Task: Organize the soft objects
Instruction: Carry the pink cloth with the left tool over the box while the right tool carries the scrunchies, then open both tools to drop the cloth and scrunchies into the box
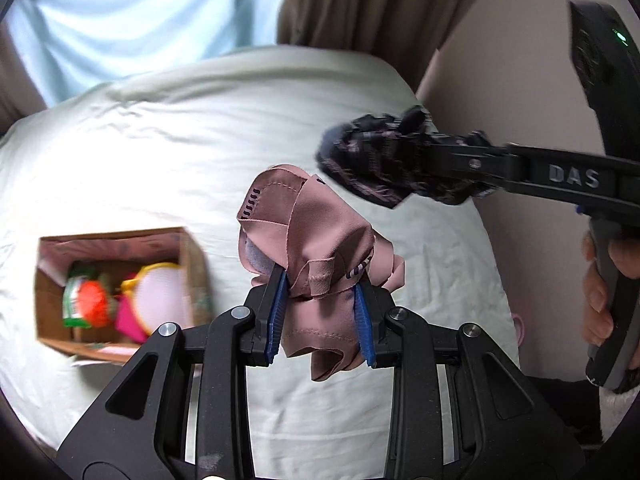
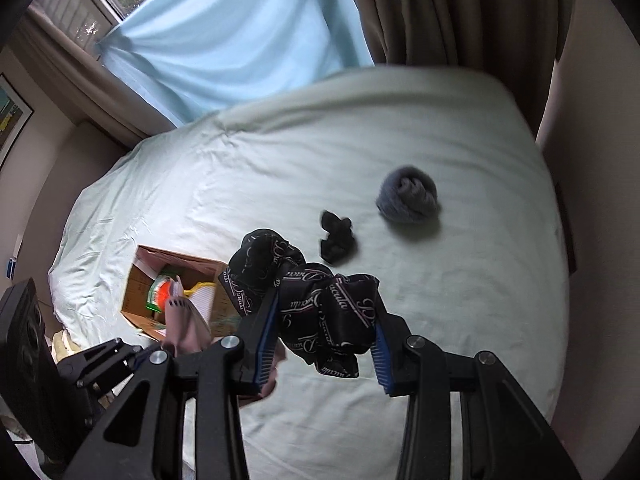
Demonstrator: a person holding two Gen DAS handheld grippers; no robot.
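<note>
Gripping a bunched dusty-pink garment [image 1: 316, 256], the left gripper [image 1: 322, 312] has its blue pads pressed into the folds, jaws nearly together; cloth hangs clear above the bed. Small dark print shows on the pink fabric, too creased to read. Right gripper [image 2: 324, 340] clamped on a black garment [image 2: 308, 300] covered in pale script lettering, possibly "Dracula", though folds break up the words. From the left wrist view, raised letters "DAS" on the right tool's arm, a hand [image 1: 604, 280] around its handle.

Beyond the grippers, an open cardboard box [image 2: 134, 300] sits on the pale green bedsheet [image 2: 360, 140], holding an orange-and-green item [image 1: 86, 300] and a yellow-rimmed pink one [image 1: 160, 296]. Further out on the sheet lie a small black bundle [image 2: 337, 237] and a grey rolled ball [image 2: 407, 194], apart from each other. Light blue cloth [image 2: 240, 32] and brown curtain [image 2: 440, 8] at the back
</note>
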